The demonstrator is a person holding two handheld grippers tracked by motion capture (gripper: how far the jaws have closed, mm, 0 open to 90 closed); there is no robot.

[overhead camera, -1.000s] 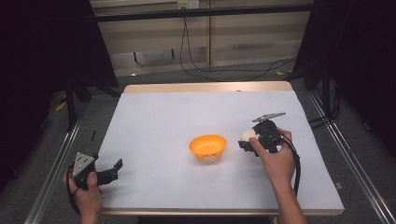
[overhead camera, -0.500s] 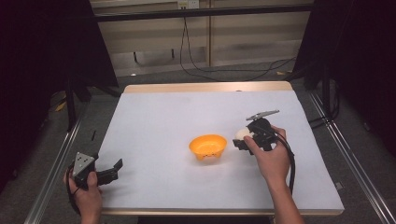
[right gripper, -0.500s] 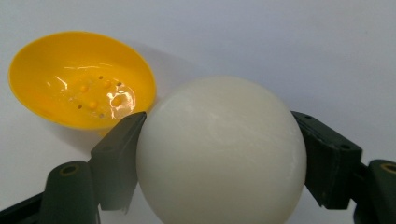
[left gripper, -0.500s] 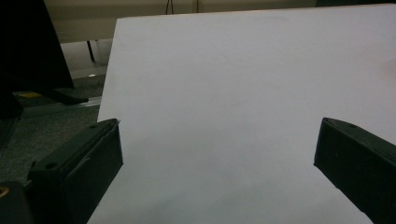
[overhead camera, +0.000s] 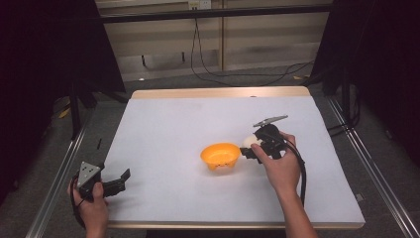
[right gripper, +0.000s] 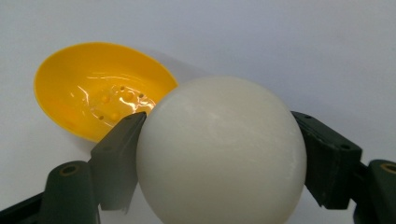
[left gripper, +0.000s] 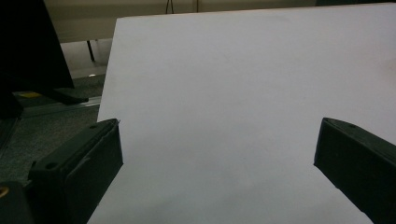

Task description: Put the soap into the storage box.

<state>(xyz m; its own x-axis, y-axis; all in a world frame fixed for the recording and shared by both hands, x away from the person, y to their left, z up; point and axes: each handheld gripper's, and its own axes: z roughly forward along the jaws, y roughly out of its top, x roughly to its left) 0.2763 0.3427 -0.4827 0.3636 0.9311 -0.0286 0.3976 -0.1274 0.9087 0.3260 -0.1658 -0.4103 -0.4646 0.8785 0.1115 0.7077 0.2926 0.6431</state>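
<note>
An orange bowl [overhead camera: 220, 155] sits near the middle of the white table [overhead camera: 168, 124]. Just to its right, my right gripper [overhead camera: 247, 147] is shut on a white ball [overhead camera: 249, 141], held slightly above the table by the bowl's rim. In the right gripper view the white ball [right gripper: 222, 151] is pinched between both black jaws, with the orange bowl [right gripper: 95, 100] empty behind it at the left. My left gripper [overhead camera: 121, 179] rests at the table's front left corner, open; in the left gripper view its jaws stand wide apart over the bare table [left gripper: 233, 93].
The table's far edge has a wooden strip [overhead camera: 218, 92]. Metal rails [overhead camera: 54, 188] run along both sides of the table. Cables [overhead camera: 208, 64] lie on the floor beyond it.
My right gripper has carried the white ball leftward, closer to the orange bowl. The left gripper has stayed where it was.
</note>
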